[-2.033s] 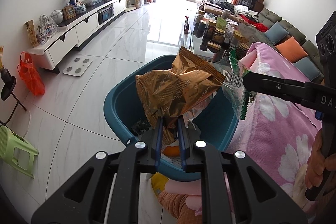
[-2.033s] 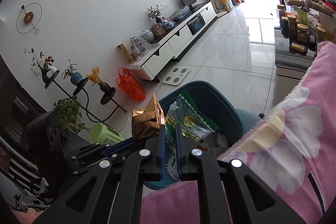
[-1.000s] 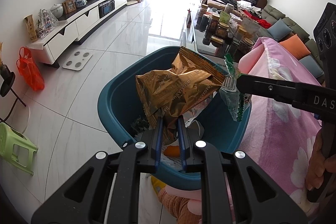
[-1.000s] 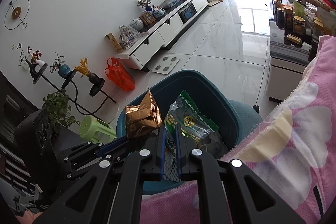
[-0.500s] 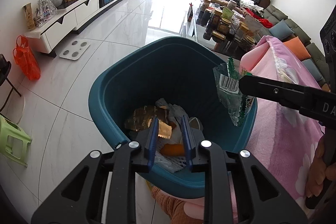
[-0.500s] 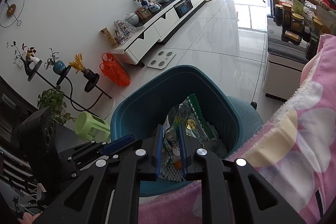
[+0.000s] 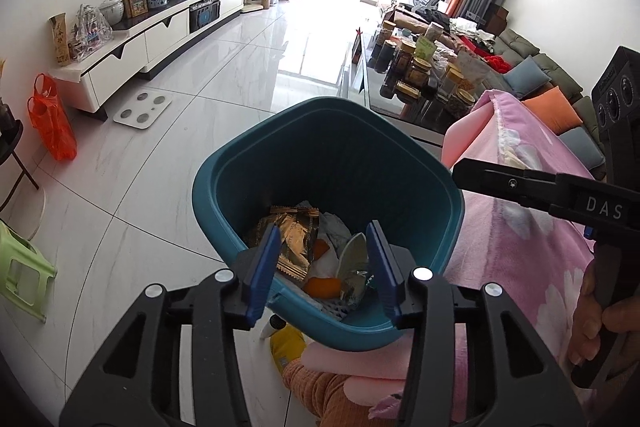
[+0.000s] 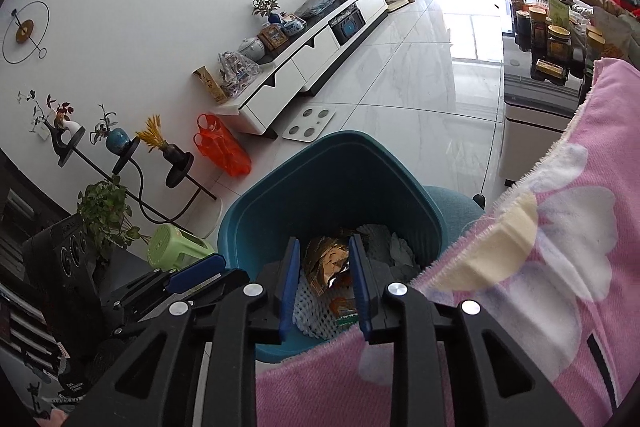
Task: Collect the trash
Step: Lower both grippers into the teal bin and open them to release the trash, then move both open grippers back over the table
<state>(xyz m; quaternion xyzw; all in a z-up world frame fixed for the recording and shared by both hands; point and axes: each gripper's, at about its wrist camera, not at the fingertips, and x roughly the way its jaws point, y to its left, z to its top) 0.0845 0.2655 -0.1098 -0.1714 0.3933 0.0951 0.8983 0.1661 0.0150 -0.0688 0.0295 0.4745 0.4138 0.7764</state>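
Both wrappers [image 7: 294, 241] now in bin [image 7: 256, 163]

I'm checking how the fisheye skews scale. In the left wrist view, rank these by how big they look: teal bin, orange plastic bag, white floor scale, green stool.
1. Teal bin, by far.
2. Orange plastic bag and green stool: look alike, and the stool is cut off at the edge.
3. White floor scale.

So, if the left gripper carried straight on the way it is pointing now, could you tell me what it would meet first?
Most likely the litter inside the teal bin: the open left gripper points down into it, at the gold wrapper and orange peel. Depth is hard to judge.
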